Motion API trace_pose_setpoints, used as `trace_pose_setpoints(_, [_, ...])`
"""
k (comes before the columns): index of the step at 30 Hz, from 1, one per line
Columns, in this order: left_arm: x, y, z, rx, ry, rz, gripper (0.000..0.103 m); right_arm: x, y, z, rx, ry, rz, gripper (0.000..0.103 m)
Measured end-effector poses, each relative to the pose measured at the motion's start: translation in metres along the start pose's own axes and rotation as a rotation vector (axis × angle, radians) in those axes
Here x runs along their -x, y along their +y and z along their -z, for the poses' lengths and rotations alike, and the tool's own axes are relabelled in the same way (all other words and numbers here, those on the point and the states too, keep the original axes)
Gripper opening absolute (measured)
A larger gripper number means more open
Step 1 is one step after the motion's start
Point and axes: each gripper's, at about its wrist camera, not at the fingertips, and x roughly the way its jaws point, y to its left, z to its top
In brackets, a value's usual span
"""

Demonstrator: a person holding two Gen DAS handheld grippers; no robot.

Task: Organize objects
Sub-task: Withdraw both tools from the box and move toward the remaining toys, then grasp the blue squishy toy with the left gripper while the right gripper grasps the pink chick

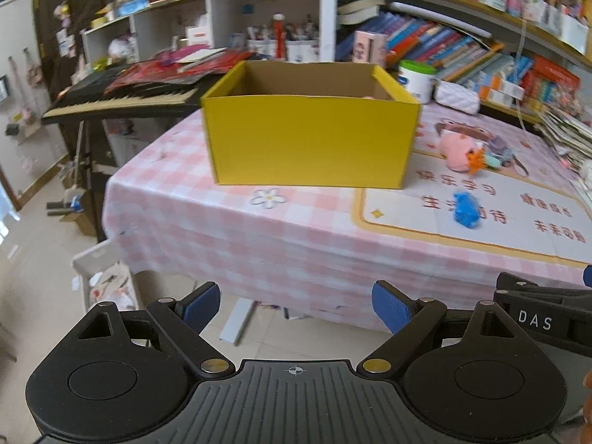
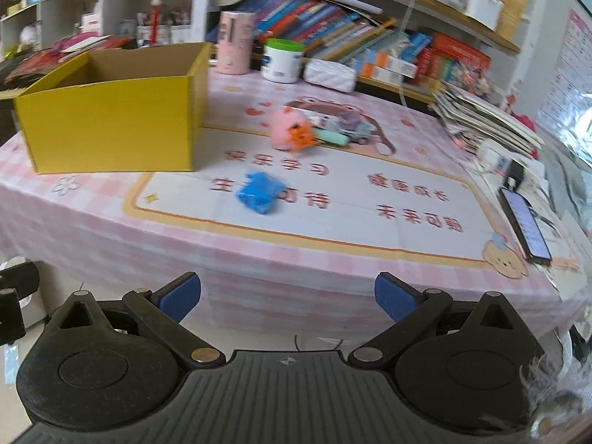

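Two grippers, left (image 1: 296, 305) and right (image 2: 288, 294), low in frame, jaws spread wide, nothing between. Yellow box (image 1: 309, 125) on counter (image 1: 229, 236), upper centre. Blue toy (image 2: 260, 192) mid-frame right of box; pink plush (image 2: 286, 125) beyond it, apart.

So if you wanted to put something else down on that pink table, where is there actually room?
The near strip of pink checked tablecloth, in front of the yellow cardboard box and blue toy, is bare. So is the mat between the blue toy and black phone. It is crowded at the pink plush toy cluster and the paper stack on the right.
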Motion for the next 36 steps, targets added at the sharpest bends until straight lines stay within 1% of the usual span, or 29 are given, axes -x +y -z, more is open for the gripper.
trace_pose_setpoints(6, [-0.013, -0.025, -0.013, -0.035, 0.002, 0.03, 0.091, -0.014, -0.025, -0.004, -0.042, 0.016, 0.038, 0.102])
trace_pose_setpoints(13, [-0.027, -0.063, -0.032, -0.073, -0.011, 0.067, 0.091, -0.035, -0.062, -0.024, -0.082, 0.026, 0.065, 0.102])
trace_pose_setpoints(19, [-0.041, -0.083, -0.054, -0.049, -0.025, 0.068, 0.091, -0.054, -0.086, -0.047, -0.084, 0.01, 0.063, 0.102])
trace_pose_setpoints(27, [-0.059, -0.111, -0.072, -0.032, -0.035, 0.076, 0.091, -0.081, -0.109, -0.08, -0.068, -0.014, 0.033, 0.102])
trace_pose_setpoints(30, [-0.066, -0.122, -0.076, -0.04, -0.043, 0.077, 0.09, -0.092, -0.117, -0.09, -0.065, -0.019, -0.004, 0.102])
trace_pose_setpoints(35, [-0.079, -0.139, -0.081, -0.061, -0.025, 0.068, 0.088, -0.108, -0.126, -0.104, -0.069, -0.027, -0.065, 0.101])
trace_pose_setpoints(36, [-0.081, -0.141, -0.081, -0.063, -0.019, 0.068, 0.085, -0.111, -0.128, -0.107, -0.069, -0.029, -0.078, 0.1])
